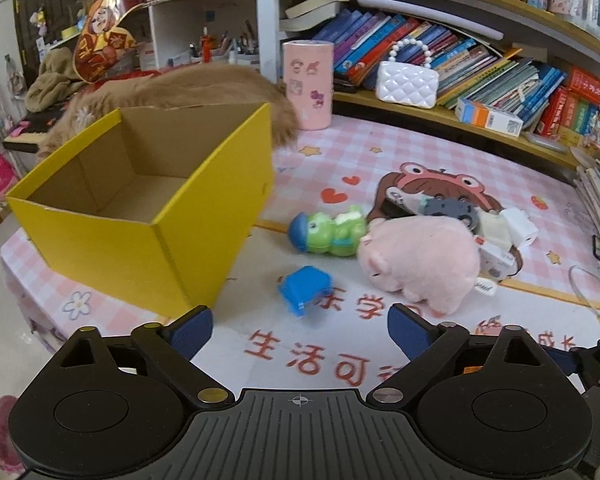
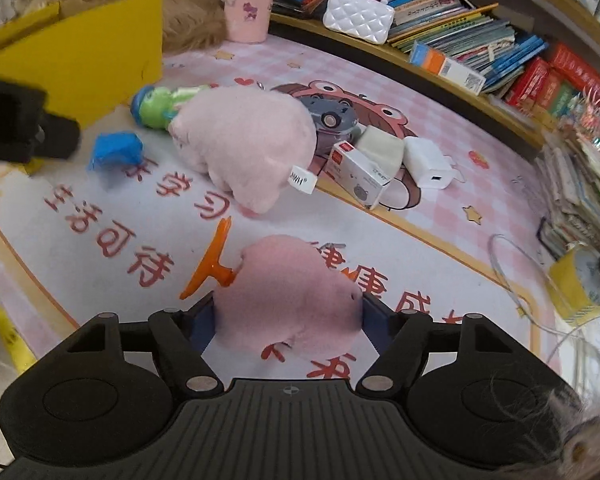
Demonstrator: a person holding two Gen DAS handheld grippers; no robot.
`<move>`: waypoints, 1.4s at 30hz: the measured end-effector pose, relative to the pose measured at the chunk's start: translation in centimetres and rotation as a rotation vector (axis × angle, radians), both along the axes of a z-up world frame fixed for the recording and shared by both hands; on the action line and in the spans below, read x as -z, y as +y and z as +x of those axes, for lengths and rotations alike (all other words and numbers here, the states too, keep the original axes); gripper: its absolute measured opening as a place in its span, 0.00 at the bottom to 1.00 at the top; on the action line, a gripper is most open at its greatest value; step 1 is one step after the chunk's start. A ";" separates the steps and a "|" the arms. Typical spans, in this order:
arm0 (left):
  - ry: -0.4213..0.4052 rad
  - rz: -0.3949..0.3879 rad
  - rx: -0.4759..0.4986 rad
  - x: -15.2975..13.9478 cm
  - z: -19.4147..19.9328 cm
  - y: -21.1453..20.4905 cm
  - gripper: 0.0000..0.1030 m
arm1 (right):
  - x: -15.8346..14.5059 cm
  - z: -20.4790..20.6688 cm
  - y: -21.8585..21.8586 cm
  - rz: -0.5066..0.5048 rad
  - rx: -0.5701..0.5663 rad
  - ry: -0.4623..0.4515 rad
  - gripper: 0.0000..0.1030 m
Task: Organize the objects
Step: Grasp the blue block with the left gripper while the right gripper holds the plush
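An open yellow cardboard box (image 1: pixel 140 216) stands empty at the left of the pink mat (image 1: pixel 420 152). My left gripper (image 1: pixel 300 330) is open and empty, just in front of a small blue toy (image 1: pixel 305 289). A green toy figure with a blue cap (image 1: pixel 332 231) and a pink plush pig (image 1: pixel 420 262) lie to the right. My right gripper (image 2: pixel 286 316) is shut on a small pink plush (image 2: pixel 288 296) with an orange plastic hook (image 2: pixel 210 266), held above the mat. The pig (image 2: pixel 248 136), green toy (image 2: pixel 160 106) and blue toy (image 2: pixel 116 150) lie ahead of it.
A grey round gadget (image 2: pixel 332 118), a small white box (image 2: pixel 358 172), a beige block (image 2: pixel 382 148) and a white charger (image 2: pixel 430 162) lie behind the pig. A pink cylinder (image 1: pixel 308 84), a white handbag (image 1: pixel 407 82), bookshelves and a furry brown item (image 1: pixel 188 88) ring the mat. A cable (image 2: pixel 508 276) lies right.
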State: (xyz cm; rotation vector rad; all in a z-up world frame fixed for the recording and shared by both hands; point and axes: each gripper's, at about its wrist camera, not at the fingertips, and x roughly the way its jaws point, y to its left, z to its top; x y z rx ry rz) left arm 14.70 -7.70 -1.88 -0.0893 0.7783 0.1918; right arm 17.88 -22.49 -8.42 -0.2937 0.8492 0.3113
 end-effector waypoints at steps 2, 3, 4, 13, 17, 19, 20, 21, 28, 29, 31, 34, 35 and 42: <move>-0.003 0.007 0.003 0.2 0.5 -0.5 0.89 | -0.6 0.1 -0.5 0.025 0.005 -0.007 0.68; -0.006 0.017 0.005 0.2 0.8 -0.8 0.84 | -1.0 0.1 -0.8 0.034 0.009 -0.017 0.68; -0.006 0.030 0.008 0.3 1.1 -1.1 0.82 | -1.2 0.1 -1.0 0.037 0.013 -0.026 0.68; 0.033 0.081 -0.055 3.5 5.3 -1.0 0.61 | -2.5 0.8 -2.9 0.122 -0.009 -0.037 0.68; 0.062 0.082 -0.071 4.9 7.1 -0.3 0.61 | -2.7 0.5 -3.5 0.137 -0.007 -0.020 0.68; 0.073 0.085 -0.071 5.5 7.6 -0.2 0.61 | -2.7 0.4 -3.6 0.138 -0.002 -0.013 0.68; 0.076 0.088 -0.070 5.7 7.8 -0.2 0.57 | -2.7 0.4 -3.7 0.137 0.000 -0.010 0.68; 0.083 0.088 -0.066 6.0 7.9 -0.2 0.44 | -2.7 0.3 -3.8 0.137 0.002 -0.008 0.68; 0.054 0.018 -0.046 5.1 6.5 0.0 0.36 | -3.0 0.2 -4.2 0.158 0.031 -0.003 0.68; 0.046 0.007 -0.036 4.7 6.1 -0.1 0.36 | -3.1 0.2 -4.2 0.164 0.040 -0.001 0.68; 0.035 -0.005 -0.018 4.0 5.2 -0.2 0.35 | -3.1 0.1 -4.1 0.174 0.052 0.002 0.68; 0.028 -0.033 0.004 3.0 3.6 -0.3 0.35 | -3.1 -0.2 -3.8 0.186 0.060 0.005 0.68; 0.027 -0.039 0.010 2.8 3.2 -0.3 0.35 | -3.2 -0.3 -3.7 0.188 0.060 0.006 0.68; 0.018 -0.079 0.027 1.3 -0.6 -0.2 0.35 | -3.5 -1.7 -2.8 0.211 0.069 0.010 0.68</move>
